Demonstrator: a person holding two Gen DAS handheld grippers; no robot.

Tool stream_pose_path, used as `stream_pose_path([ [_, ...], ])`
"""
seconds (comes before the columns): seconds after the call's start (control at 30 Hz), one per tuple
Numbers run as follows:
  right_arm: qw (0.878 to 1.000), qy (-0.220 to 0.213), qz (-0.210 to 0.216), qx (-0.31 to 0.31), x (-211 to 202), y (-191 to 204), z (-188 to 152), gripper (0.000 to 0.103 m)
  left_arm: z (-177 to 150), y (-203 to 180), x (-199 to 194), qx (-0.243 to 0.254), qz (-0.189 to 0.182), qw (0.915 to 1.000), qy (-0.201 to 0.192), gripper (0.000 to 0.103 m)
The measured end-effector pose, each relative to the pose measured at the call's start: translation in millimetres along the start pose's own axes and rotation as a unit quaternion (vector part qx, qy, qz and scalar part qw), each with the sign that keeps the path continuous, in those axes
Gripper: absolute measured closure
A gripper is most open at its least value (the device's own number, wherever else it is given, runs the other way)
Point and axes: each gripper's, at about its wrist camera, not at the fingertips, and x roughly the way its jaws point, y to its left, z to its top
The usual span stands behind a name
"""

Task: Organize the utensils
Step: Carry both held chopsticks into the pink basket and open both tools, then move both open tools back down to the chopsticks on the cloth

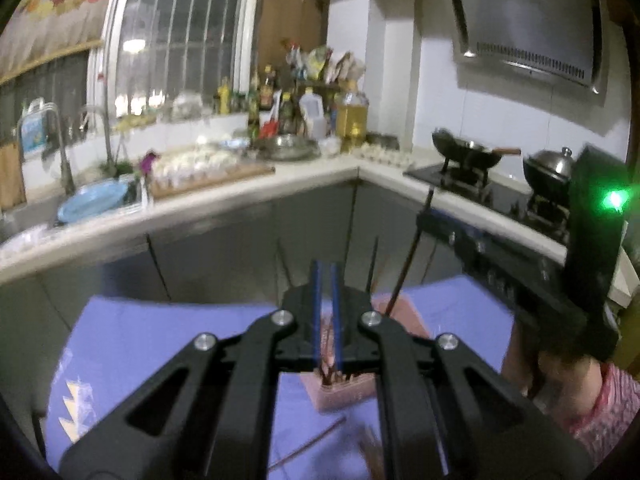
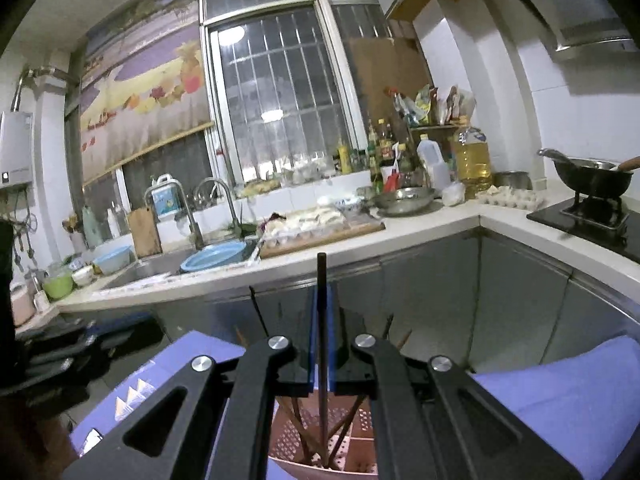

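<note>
A chopstick (image 2: 322,320) stands clamped between the blue pads (image 2: 313,340) of the right gripper (image 2: 322,292). It runs nearly upright along the line of the fingers, its dark top poking out above the fingertips and its lower end reaching down into the holder (image 2: 348,440) below. In the left wrist view the same chopstick (image 1: 412,252) shows as a long dark rod leaning up and to the right, held by the right gripper (image 1: 424,216) above the holder (image 1: 344,396).

The holder is a pinkish perforated box standing on a purple cloth (image 1: 168,344). Other chopsticks (image 2: 298,428) lean in it at different angles, their tips fanned outward. A few loose chopsticks (image 1: 308,446) lie on the cloth just in front of the holder, pointing diagonally.

The left gripper (image 1: 326,268) has its jaws drawn nearly together, a thin slit between the blue pads, and nothing held in them. It hangs above the holder, beside the right gripper. A hand (image 1: 560,380) with a pink patterned sleeve holds the right gripper's handle.

Behind them a counter (image 2: 400,236) carries a sink, bottles and a wok (image 2: 592,180). Labels on the bottles are too blurred to read, and the white pattern on the cloth shows no legible writing.
</note>
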Motion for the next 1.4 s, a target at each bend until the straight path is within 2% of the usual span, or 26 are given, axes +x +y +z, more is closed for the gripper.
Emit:
stream_pose_path([
  [0.2, 1.0, 0.03, 0.001, 0.005, 10, -3, -24, 0.098, -71, 23, -3, -0.029, -0.004, 0.9978, 0.06, 0.098],
  [0.3, 0.999, 0.047, -0.004, 0.006, 14, -5, -39, 0.098, -105, 30, 4, -0.024, 0.007, 0.9949, 0.098, 0.098],
  [0.4, 0.999, 0.045, -0.015, 0.002, 11, -4, -49, 0.098, -129, 32, 17, -0.012, 0.012, 0.9906, 0.136, 0.098],
  [0.43, 0.999, 0.047, -0.016, 0.003, 10, -4, -51, 0.098, -137, 31, 23, 0.0, 0.01, 0.9883, 0.152, 0.094],
  [0.47, 0.998, 0.053, -0.02, 0.003, 11, -4, -52, 0.097, -144, 29, 28, 0.014, 0.011, 0.9865, 0.163, 0.083],
  [0.53, 0.997, 0.065, -0.028, 0.006, 10, -6, -54, 0.097, -158, 24, 39, 0.056, 0.023, 0.981, 0.185, 0.069],
  [0.6, 0.997, 0.066, -0.028, 0.014, 5, -7, -53, 0.096, -170, 25, 44, 0.068, 0.026, 0.9765, 0.203, 0.069],
  [0.73, 0.999, 0.041, -0.025, 0.026, -19, -12, -49, 0.092, -184, 43, 40, 0.044, 0.029, 0.9769, 0.207, 0.069],
  [0.9, 0.999, 0.023, -0.017, 0.045, -52, -19, -52, 0.071, -201, 70, 33, 0.002, 0.041, 0.9738, 0.224, 0.069],
  [1.0, 0.999, 0.01, 0.011, 0.04, -75, -16, -59, 0.07, -210, 84, 17, -0.034, 0.039, 0.9743, 0.219, 0.069],
  [1.07, 0.998, 0.034, 0.06, 0.011, -80, -1, -68, 0.07, -220, 99, 7, -0.081, 0.025, 0.9716, 0.221, 0.069],
  [1.1, 0.994, 0.062, 0.088, -0.015, -76, 13, -74, 0.07, -229, 106, 3, -0.109, 0.013, 0.9677, 0.227, 0.069],
  [1.17, 0.97, 0.166, 0.15, -0.095, -48, 53, -101, 0.07, -239, 111, 2, -0.136, -0.002, 0.9614, 0.239, 0.069],
  [1.27, 0.938, 0.267, 0.167, -0.146, 7, 87, -144, 0.07, -249, 109, 3, -0.156, -0.023, 0.9556, 0.249, 0.069],
  [1.37, 0.92, 0.337, 0.157, -0.121, 64, 89, -168, 0.07, -250, 106, 5, -0.172, -0.031, 0.9528, 0.248, 0.069],
  [1.4, 0.918, 0.35, 0.144, -0.117, 81, 89, -174, 0.07, -249, 106, 8, -0.18, -0.031, 0.9515, 0.248, 0.069],
])
